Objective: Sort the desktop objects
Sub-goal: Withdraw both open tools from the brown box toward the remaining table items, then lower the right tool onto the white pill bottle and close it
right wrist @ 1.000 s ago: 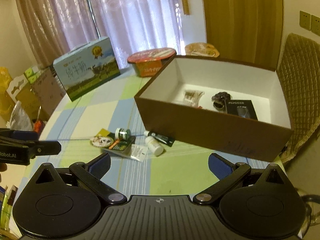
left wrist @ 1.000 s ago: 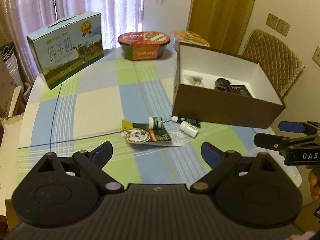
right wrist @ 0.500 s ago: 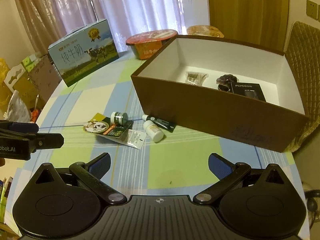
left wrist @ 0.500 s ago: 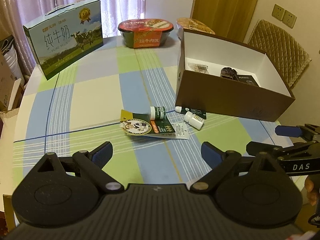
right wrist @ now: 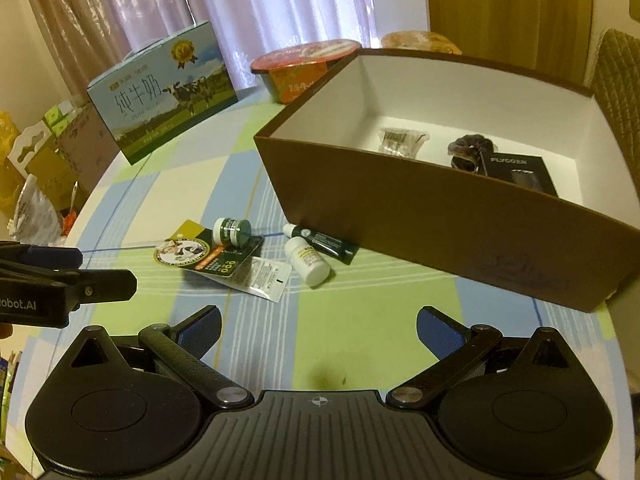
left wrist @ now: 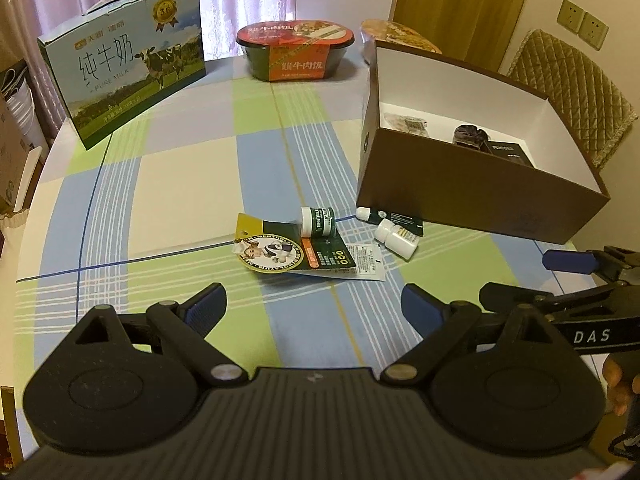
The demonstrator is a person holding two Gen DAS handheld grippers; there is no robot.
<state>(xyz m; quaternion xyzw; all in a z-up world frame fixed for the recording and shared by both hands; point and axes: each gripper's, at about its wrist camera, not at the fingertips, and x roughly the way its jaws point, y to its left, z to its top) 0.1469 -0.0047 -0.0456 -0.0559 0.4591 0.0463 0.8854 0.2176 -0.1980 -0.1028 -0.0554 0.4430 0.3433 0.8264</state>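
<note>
Both hand-held grippers, left hand-held gripper [left wrist: 314, 300] and right hand-held gripper [right wrist: 318, 326], hang wide open, empty. On the desk [left wrist: 180, 184], brown box [left wrist: 480, 204] at two o'clock; card [left wrist: 296, 254], white bottle [left wrist: 396, 236], green jar [left wrist: 318, 222] at twelve.

1. I read this as a home dining room: a round table [left wrist: 168, 168] under a checked cloth.
2. Groceries stand on it: a milk carton [left wrist: 124, 68] and an instant rice bowl [left wrist: 296, 54].
3. Sheer curtains [right wrist: 248, 12] hang behind, beside a wooden door [left wrist: 464, 4].
4. A quilted chair [left wrist: 576, 92] and wall sockets [left wrist: 582, 28] finish the domestic look.
</note>
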